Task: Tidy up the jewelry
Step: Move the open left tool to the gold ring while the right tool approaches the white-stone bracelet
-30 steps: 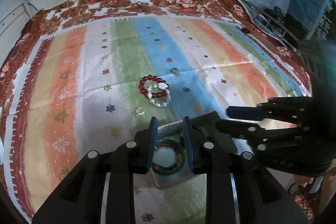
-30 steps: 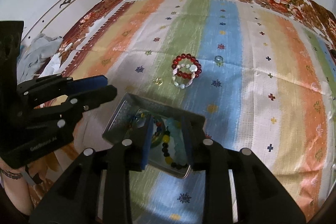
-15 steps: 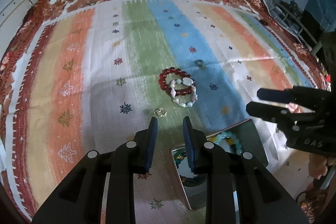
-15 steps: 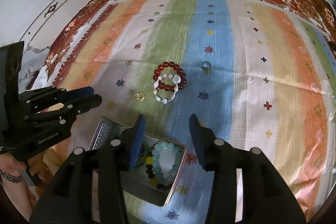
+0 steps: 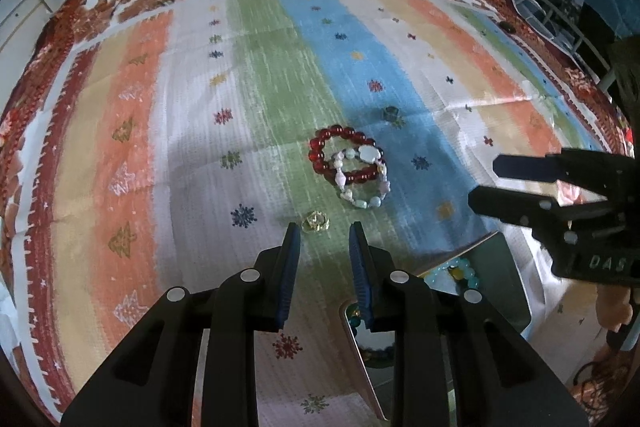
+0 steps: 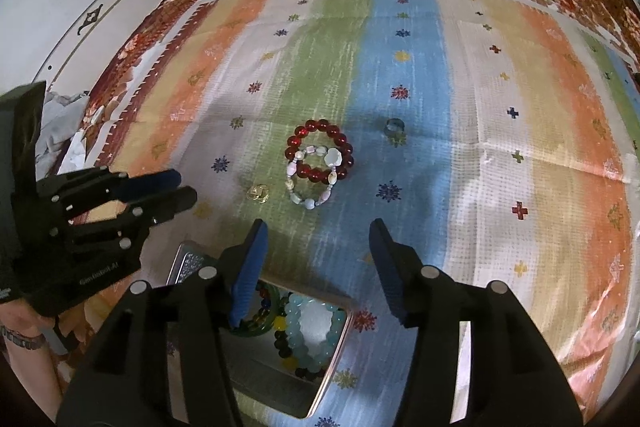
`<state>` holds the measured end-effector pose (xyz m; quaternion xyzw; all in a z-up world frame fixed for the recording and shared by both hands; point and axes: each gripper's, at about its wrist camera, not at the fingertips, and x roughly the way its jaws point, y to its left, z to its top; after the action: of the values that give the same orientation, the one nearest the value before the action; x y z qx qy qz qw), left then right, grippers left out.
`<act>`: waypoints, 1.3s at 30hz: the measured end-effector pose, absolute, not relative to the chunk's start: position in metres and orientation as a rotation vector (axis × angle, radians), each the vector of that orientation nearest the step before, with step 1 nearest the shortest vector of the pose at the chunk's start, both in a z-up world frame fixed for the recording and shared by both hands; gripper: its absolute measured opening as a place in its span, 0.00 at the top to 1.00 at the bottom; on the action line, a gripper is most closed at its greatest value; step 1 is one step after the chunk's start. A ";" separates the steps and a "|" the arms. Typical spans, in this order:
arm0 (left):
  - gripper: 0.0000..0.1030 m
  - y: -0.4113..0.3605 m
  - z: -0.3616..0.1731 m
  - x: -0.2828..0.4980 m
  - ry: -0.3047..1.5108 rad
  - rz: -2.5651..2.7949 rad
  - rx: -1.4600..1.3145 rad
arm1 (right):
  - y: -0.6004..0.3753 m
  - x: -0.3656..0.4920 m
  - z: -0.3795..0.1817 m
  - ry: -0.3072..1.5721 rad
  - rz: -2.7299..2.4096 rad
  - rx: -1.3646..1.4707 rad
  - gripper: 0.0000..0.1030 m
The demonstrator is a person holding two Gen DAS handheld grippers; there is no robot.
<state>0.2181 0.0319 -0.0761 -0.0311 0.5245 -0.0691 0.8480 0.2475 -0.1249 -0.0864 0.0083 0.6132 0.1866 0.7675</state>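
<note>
Work surface was a striped woven cloth (image 6: 400,75) with a brown floral border, laid over what looked like a bed or the floor; which one, I could not tell. White wall behind, cables trailing off the far edge.

Loose jewelry lay mid-cloth: a red bead bracelet (image 6: 320,151) with a pale stone bracelet (image 6: 310,183) overlapping its near side, the two touching. A small gold ring (image 6: 258,193) sat just left of them, a dark ring (image 6: 394,126) apart on the blue stripe.

A metal tin (image 6: 332,359) sat nearest the cameras, already holding a pale blue bead bracelet (image 6: 316,323) plus green and dark beaded pieces. Judged to be the collecting box, kept close so each carry is short.

Right gripper (image 6: 318,243) hovered above the tin's far edge, jaws spread wide and empty, aimed toward the bracelet pair; likely the next pick. Left gripper (image 5: 322,241) had its jaws parted only narrowly, nothing between them, tips just short of the gold ring, which suits so small a target.

Writing: "DAS" readable on the right gripper body in the left view, remainder cut off. A faint line on the left gripper body, blurred, not read with confidence.
</note>
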 end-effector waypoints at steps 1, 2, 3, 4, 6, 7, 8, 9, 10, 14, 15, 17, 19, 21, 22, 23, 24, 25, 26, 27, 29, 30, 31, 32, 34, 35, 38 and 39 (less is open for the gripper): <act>0.76 0.032 -0.078 0.219 1.112 -0.143 -0.063 | -0.124 0.249 -0.087 1.335 0.405 0.017 0.47; 0.76 0.031 -0.081 0.220 1.120 -0.141 -0.058 | -0.123 0.250 -0.088 1.339 0.407 0.016 0.46; 0.76 0.030 -0.082 0.221 1.126 -0.146 -0.056 | -0.121 0.251 -0.089 1.341 0.412 0.013 0.46; 0.76 0.029 -0.082 0.222 1.128 -0.149 -0.052 | -0.121 0.252 -0.090 1.343 0.415 0.012 0.42; 0.76 0.030 -0.084 0.226 1.133 -0.155 -0.048 | -0.118 0.256 -0.094 1.355 0.423 0.012 0.35; 0.76 0.031 -0.085 0.229 1.139 -0.159 -0.049 | -0.117 0.258 -0.096 1.359 0.422 0.012 0.35; 0.76 0.032 -0.087 0.231 1.143 -0.159 -0.050 | -0.116 0.260 -0.098 1.365 0.420 0.014 0.35; 0.76 0.034 -0.088 0.232 1.148 -0.157 -0.049 | -0.116 0.262 -0.101 1.371 0.419 0.017 0.35; 0.76 0.035 -0.091 0.233 1.156 -0.160 -0.049 | -0.116 0.265 -0.104 1.379 0.419 0.022 0.35; 0.74 0.035 -0.097 0.238 1.176 -0.178 -0.038 | -0.117 0.271 -0.112 1.402 0.413 0.034 0.35; 0.74 0.035 -0.098 0.240 1.181 -0.180 -0.038 | -0.117 0.274 -0.114 1.408 0.416 0.038 0.35; 0.74 0.037 -0.102 0.245 1.193 -0.187 -0.045 | -0.117 0.277 -0.117 1.419 0.422 0.053 0.35; 0.74 0.040 -0.106 0.249 1.205 -0.191 -0.055 | -0.116 0.281 -0.122 1.434 0.426 0.063 0.35; 0.74 0.044 -0.111 0.253 1.221 -0.200 -0.077 | -0.116 0.283 -0.126 1.446 0.431 0.069 0.35; 0.74 0.045 -0.114 0.254 1.232 -0.213 -0.080 | -0.117 0.285 -0.129 1.458 0.439 0.087 0.35; 0.74 0.045 -0.116 0.255 1.239 -0.227 -0.080 | -0.117 0.286 -0.132 1.470 0.447 0.105 0.35; 0.74 0.044 -0.119 0.256 1.246 -0.240 -0.078 | -0.117 0.288 -0.136 1.481 0.451 0.115 0.35; 0.74 0.043 -0.122 0.257 1.255 -0.243 -0.066 | -0.116 0.289 -0.137 1.484 0.448 0.111 0.35; 0.74 0.042 -0.124 0.258 1.259 -0.242 -0.054 | -0.115 0.290 -0.139 1.486 0.443 0.099 0.35; 0.74 0.042 -0.125 0.259 1.262 -0.244 -0.051 | -0.113 0.291 -0.140 1.487 0.438 0.089 0.35; 0.74 0.040 -0.126 0.261 1.267 -0.256 -0.045 | -0.110 0.294 -0.144 1.498 0.438 0.076 0.35; 0.74 0.039 -0.127 0.261 1.269 -0.256 -0.033 | -0.109 0.294 -0.146 1.501 0.438 0.068 0.35; 0.74 0.038 -0.128 0.262 1.270 -0.256 -0.025 | -0.107 0.295 -0.148 1.504 0.439 0.058 0.35; 0.74 0.038 -0.129 0.263 1.272 -0.255 -0.023 | -0.105 0.296 -0.150 1.507 0.438 0.053 0.35; 0.73 0.039 -0.130 0.265 1.275 -0.253 -0.018 | -0.102 0.298 -0.153 1.513 0.434 0.045 0.35; 0.71 0.039 -0.131 0.266 1.276 -0.251 -0.015 | -0.100 0.299 -0.155 1.517 0.432 0.041 0.35; 0.68 0.039 -0.134 0.268 1.279 -0.251 -0.005 | -0.098 0.301 -0.161 1.529 0.430 0.037 0.35; 0.68 0.040 -0.135 0.269 1.281 -0.253 -0.003 | -0.097 0.302 -0.163 1.534 0.428 0.032 0.35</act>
<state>0.2693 0.0396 -0.1351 -0.0012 0.5959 -0.1175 0.7944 0.3019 -0.0965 -0.1627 0.0142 0.6884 0.1923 0.6992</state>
